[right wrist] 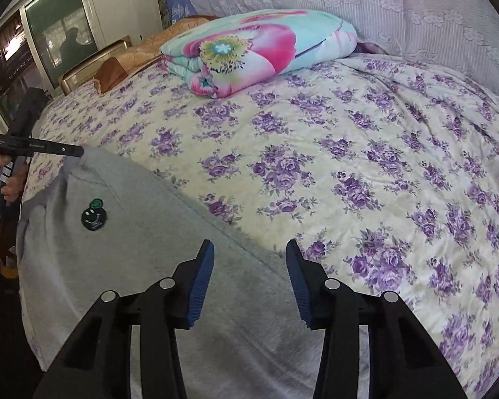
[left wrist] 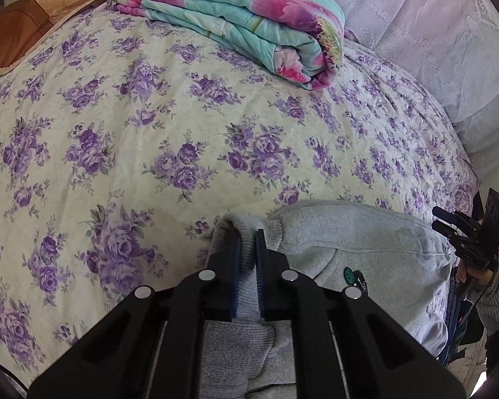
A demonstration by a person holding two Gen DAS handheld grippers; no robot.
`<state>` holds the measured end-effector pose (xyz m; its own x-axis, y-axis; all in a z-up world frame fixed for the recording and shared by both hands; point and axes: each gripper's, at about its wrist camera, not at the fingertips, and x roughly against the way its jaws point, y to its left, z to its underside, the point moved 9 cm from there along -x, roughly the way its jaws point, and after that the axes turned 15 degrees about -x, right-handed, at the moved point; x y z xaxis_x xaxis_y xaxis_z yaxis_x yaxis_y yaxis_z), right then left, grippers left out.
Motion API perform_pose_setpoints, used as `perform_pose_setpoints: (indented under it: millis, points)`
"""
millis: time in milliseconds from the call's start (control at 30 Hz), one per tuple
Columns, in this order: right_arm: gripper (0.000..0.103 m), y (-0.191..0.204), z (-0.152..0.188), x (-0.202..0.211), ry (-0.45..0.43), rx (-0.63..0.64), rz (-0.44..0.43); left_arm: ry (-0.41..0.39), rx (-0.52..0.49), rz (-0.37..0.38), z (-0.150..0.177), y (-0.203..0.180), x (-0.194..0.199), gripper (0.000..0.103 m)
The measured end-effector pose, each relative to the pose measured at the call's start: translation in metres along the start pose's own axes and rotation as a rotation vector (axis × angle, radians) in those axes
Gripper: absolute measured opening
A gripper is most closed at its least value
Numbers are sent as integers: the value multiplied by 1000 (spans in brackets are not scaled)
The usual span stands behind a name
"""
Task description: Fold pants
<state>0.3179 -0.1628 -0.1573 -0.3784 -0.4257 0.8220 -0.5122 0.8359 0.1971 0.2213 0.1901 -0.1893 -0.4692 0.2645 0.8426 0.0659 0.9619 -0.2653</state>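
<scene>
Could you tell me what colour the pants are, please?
Light grey pants, clearest in the right wrist view.

Left gripper clamped, right gripper spread

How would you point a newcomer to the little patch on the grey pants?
Start at the bed with the purple-flowered cover; the grey sweatpants lie at its near edge, the left gripper pinching their ribbed band. The patch is a dark smiley face topped by a smaller green one, the only mark on the plain fabric.
</scene>
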Motion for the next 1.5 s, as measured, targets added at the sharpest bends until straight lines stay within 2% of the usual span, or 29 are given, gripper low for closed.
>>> perform_pose_setpoints:
  millis: [133, 367, 400, 433, 467, 533, 633, 833, 1067, 1333, 1500]
  points:
    - [45, -8, -2, -27, 58, 51, -36, 9, 13, -28, -1, 0, -1, 7]
    - [43, 5, 11, -61, 188, 206, -113, 29, 30, -62, -2, 1, -5, 7]
    - [41, 5, 14, -65, 206, 230, -110, 31, 32, -66, -2, 1, -5, 7]
    - [35, 5, 16, -68, 219, 246, -111, 33, 33, -70, -2, 1, -5, 7]
    - [23, 6, 17, -68, 223, 255, -115, 34, 32, -74, -2, 1, -5, 7]
    - [12, 9, 17, -64, 224, 272, -111, 33, 31, -78, -3, 1, -5, 7]
    - [7, 17, 18, -47, 189, 309, -78, 18, 36, -63, -6, 2, -3, 7]
    - [7, 32, 14, 5, 63, 267, -27, -33, 42, -10, -9, 1, 8, 6]
    - [7, 59, 28, 61, -23, 255, 37, -97, 36, 71, -11, -7, 33, 5]
    - [7, 96, 66, 111, -81, 249, 103, -158, 4, 138, 6, -16, 73, 5]
    - [7, 118, 103, 130, -97, 199, 126, -171, -10, 177, 32, -17, 96, 5]
